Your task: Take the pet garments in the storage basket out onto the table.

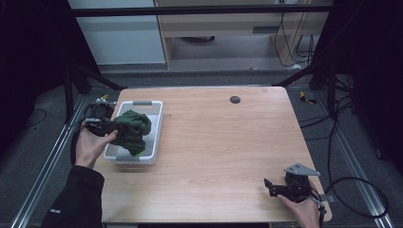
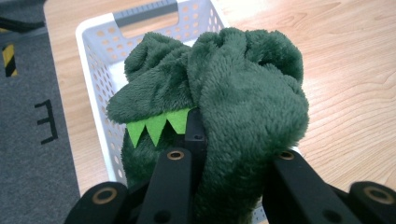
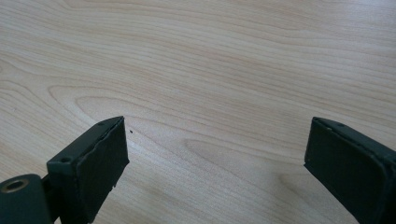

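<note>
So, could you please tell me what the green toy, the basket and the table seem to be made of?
Green plush toy: soft fleecy fabric, matte, deep fuzzy pile; its lighter spikes look like felt. Basket: white plastic, apparently, with perforated walls. Table: pale wood or wood-look laminate, smooth, visible grain.

A wooden table (image 1: 214, 156) with rounded corners carries a white perforated basket (image 1: 155, 124) near its left edge. A small dark round disc (image 1: 235, 99) sits near the far edge. The table stands on grey floor (image 1: 43, 142).
</note>
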`<action>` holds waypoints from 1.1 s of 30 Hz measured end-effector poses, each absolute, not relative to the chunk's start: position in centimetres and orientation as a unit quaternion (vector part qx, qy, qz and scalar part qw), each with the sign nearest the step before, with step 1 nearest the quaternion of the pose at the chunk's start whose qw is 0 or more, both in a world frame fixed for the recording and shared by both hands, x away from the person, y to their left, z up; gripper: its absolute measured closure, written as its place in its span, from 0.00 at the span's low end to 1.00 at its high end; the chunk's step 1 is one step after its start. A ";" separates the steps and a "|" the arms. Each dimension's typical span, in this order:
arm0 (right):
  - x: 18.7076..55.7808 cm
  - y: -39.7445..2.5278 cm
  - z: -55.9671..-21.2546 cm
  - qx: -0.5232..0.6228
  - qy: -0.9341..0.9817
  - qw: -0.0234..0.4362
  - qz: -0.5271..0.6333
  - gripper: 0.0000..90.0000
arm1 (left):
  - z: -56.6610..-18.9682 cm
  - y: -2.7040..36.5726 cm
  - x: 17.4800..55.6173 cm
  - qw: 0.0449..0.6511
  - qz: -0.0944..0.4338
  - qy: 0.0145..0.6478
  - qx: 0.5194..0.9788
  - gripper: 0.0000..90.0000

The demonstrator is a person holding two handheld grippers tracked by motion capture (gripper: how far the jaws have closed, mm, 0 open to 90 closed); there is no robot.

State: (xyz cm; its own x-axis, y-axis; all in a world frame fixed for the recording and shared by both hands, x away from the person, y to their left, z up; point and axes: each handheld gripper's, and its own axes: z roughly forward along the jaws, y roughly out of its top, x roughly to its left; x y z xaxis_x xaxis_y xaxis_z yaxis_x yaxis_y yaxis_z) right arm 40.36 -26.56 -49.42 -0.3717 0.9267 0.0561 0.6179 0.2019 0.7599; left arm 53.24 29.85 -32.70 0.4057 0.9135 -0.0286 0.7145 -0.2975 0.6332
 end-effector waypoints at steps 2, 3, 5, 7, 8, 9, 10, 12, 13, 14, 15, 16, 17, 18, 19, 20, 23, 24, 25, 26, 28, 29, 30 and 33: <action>40.4 -26.6 -49.4 0.518 0.745 0.214 0.361 0.07 | -32.3 29.8 53.2 0.291 0.174 0.515 0.788 0.86; 40.4 -26.6 -49.4 0.518 0.745 0.214 0.362 0.07 | -32.1 29.7 53.1 0.292 0.174 0.514 0.788 0.86; 40.3 -26.6 -49.4 0.518 0.745 0.214 0.361 0.07 | -31.8 29.6 53.1 0.293 0.176 0.511 0.789 0.86; 40.3 -26.6 -49.4 0.519 0.745 0.213 0.362 0.07 | -31.5 29.6 53.1 0.293 0.178 0.508 0.790 0.86; 40.3 -26.6 -49.4 0.519 0.744 0.213 0.362 0.07 | -31.3 29.5 53.1 0.293 0.179 0.507 0.791 0.86; 40.4 -26.6 -49.5 0.517 0.745 0.216 0.361 0.07 | -31.3 29.5 53.1 0.293 0.179 0.507 0.791 0.86; 40.4 -26.6 -49.5 0.517 0.745 0.216 0.361 0.07 | -30.9 29.4 53.0 0.294 0.179 0.504 0.792 0.86; 40.4 -26.6 -49.5 0.517 0.746 0.215 0.361 0.07 | -30.6 29.3 52.9 0.296 0.180 0.501 0.793 0.86; 40.3 -26.6 -49.4 0.519 0.745 0.212 0.362 0.07 | -30.6 29.3 52.9 0.296 0.180 0.501 0.793 0.86; 40.3 -26.6 -49.4 0.519 0.745 0.213 0.362 0.07 | -30.4 29.2 52.8 0.296 0.181 0.498 0.795 0.86; 40.4 -26.6 -49.4 0.518 0.745 0.212 0.362 0.07 | -30.2 29.1 52.7 0.295 0.182 0.496 0.796 0.86; 40.4 -26.6 -49.4 0.516 0.746 0.215 0.361 0.07 | -30.1 29.0 52.6 0.295 0.182 0.494 0.797 0.86; 40.4 -26.6 -49.5 0.515 0.747 0.216 0.361 0.07 | -30.0 28.9 52.5 0.297 0.182 0.494 0.797 0.86; 40.4 -26.6 -49.4 0.517 0.746 0.213 0.362 0.07 | -29.9 28.8 52.5 0.297 0.181 0.492 0.798 0.86; 40.4 -26.6 -49.4 0.517 0.746 0.213 0.362 0.07 | -29.9 28.8 52.5 0.297 0.181 0.492 0.798 0.86; 40.4 -26.6 -49.4 0.517 0.746 0.212 0.362 0.07 | -29.7 28.7 52.3 0.294 0.181 0.488 0.802 0.86; 40.4 -26.6 -49.4 0.517 0.746 0.212 0.362 0.07 | -29.4 28.3 52.1 0.295 0.180 0.482 0.805 0.86; 40.4 -26.6 -49.4 0.517 0.746 0.212 0.363 0.07 | -29.4 28.2 52.0 0.294 0.179 0.480 0.807 0.86; 40.4 -26.6 -49.4 0.516 0.746 0.212 0.363 0.06 | -29.4 28.2 52.0 0.294 0.179 0.480 0.807 0.86; 40.3 -26.6 -49.4 0.516 0.746 0.212 0.365 0.06 | -29.2 28.0 51.9 0.294 0.175 0.476 0.810 0.86; 40.4 -26.5 -49.4 0.513 0.747 0.215 0.364 0.06 | -29.1 27.7 51.7 0.295 0.171 0.470 0.814 0.86; 40.4 -26.6 -49.4 0.513 0.747 0.216 0.364 0.06 | -29.0 27.6 51.6 0.295 0.171 0.468 0.815 0.86; 40.4 -26.5 -49.4 0.513 0.747 0.216 0.364 0.06 | -28.9 27.4 51.5 0.294 0.170 0.464 0.818 0.86; 40.3 -26.5 -49.3 0.513 0.745 0.217 0.367 0.06 | -28.7 26.9 51.2 0.296 0.166 0.456 0.823 0.86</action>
State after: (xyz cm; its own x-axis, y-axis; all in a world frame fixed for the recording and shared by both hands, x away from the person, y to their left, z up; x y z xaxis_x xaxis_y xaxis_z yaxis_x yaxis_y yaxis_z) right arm 40.34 -26.52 -49.31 -0.3789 0.9239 0.0531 0.6056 0.2042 0.7692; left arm 51.25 26.92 -28.69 0.5295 0.8483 0.0034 0.6519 -0.4095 0.6383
